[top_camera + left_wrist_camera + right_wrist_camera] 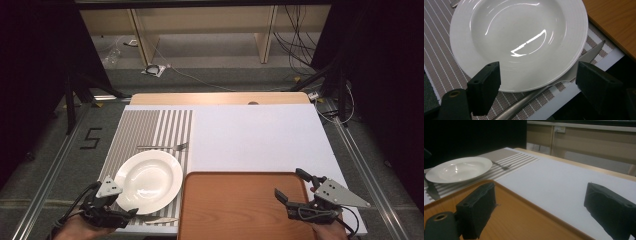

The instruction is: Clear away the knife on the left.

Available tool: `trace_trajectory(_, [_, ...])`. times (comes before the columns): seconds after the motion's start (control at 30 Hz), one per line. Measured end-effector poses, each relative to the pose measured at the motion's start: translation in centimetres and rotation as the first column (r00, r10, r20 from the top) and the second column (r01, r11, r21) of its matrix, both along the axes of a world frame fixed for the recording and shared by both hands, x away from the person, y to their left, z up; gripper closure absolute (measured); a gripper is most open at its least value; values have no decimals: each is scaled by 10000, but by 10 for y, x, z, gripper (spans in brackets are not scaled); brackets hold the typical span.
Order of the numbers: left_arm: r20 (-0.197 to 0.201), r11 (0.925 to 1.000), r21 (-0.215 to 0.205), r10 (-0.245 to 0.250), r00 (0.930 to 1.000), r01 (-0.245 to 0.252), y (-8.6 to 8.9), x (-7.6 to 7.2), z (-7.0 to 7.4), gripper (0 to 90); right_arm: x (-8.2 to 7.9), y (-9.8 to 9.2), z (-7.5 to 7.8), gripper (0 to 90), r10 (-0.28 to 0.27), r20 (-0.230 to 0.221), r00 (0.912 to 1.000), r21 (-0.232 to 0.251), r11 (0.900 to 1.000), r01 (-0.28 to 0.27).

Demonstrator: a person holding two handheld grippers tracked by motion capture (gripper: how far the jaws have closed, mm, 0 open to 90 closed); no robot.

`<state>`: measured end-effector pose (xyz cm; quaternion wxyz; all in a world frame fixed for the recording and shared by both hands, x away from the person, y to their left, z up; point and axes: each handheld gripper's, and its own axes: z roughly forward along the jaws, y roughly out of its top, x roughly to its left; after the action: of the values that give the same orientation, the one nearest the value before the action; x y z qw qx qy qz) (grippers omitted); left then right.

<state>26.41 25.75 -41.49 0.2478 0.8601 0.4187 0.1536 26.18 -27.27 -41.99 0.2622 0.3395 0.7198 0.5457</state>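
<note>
A white deep plate (148,181) lies on a striped placemat (150,130) at the front left. Beyond it lies a fork (165,147). A knife (160,220) sits at the plate's near edge, its blade (589,56) partly under the rim. My left gripper (125,211) is open at the plate's near-left rim; in the left gripper view the plate (519,42) lies between and beyond its jaws (537,67). My right gripper (289,182) hovers open over the right end of the wooden tray (235,205), nothing between its jaws (541,190).
A white sheet (260,135) covers the table right of the placemat and behind the tray. The tray (506,220) is bare. The table's front edge lies just below the knife. Cables and wooden shelving stand on the floor beyond the table.
</note>
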Motion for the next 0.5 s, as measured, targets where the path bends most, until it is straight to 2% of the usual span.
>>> trace_trajectory(0.5, [-743,9992,389,21,9972,8,10,-1,-8,214,0,0,0,115,38,-18,10000,24,10000,-38])
